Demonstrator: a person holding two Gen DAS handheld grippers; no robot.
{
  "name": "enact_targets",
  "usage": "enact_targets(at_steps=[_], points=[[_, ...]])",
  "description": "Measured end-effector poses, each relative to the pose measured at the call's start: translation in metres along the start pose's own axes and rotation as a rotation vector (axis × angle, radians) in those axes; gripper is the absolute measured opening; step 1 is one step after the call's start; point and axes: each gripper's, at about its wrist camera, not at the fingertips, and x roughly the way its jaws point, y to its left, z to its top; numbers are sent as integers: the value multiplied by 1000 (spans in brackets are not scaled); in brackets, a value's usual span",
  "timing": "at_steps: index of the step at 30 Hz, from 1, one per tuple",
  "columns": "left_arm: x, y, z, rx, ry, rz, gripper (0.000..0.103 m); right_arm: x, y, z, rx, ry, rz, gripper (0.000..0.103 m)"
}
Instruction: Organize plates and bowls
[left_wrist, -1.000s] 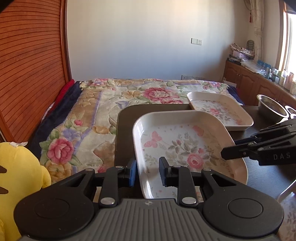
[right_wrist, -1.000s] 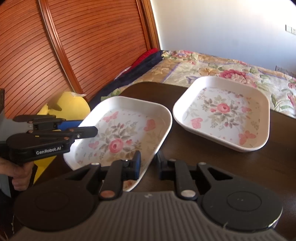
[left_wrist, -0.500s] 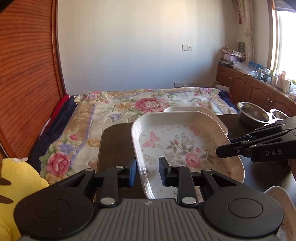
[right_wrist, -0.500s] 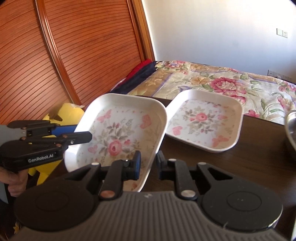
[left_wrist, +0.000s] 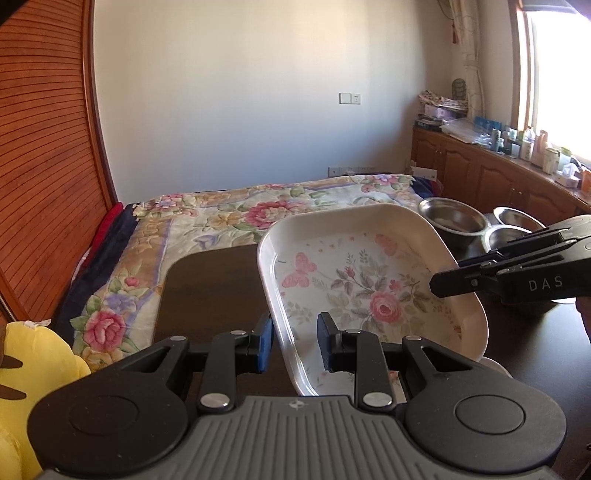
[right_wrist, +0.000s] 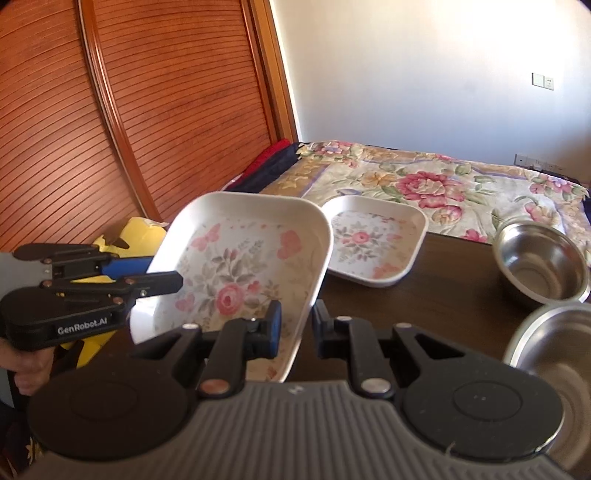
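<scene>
A square white plate with pink roses and butterflies hangs tilted above the dark table, held from two sides. My left gripper is shut on its near left rim. My right gripper is shut on the opposite rim of the same plate. A second, matching floral plate lies flat on the table just beyond the raised one. It is hidden in the left wrist view. Two steel bowls stand to the right.
A bed with a floral quilt runs along the table's far edge. A yellow plush toy sits off the table's left end. Wooden cabinets with bottles line the right wall. A white rim peeks out under the raised plate.
Both grippers have lifted the floral plate and carried it right, toward the second plate. That plate is now hidden in the left wrist view, and the steel bowls have come into view.
</scene>
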Motion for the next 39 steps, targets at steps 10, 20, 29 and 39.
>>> enact_targets(at_steps=[10,20,29,39], points=[[-24,-35,-17,32,10,-17,28,-35,-9,-28,12,-1,-21,20],[-44,-48,-37,36,15,-41,28,-58,-9,-50,21,-8,-23,20],[-56,-54,-54,31,20,-41,28,-68,-5,-70,21,-1,-3,20],[-54,-55,-71,4,44,-53,28,-71,0,-89,1,28,14,20]])
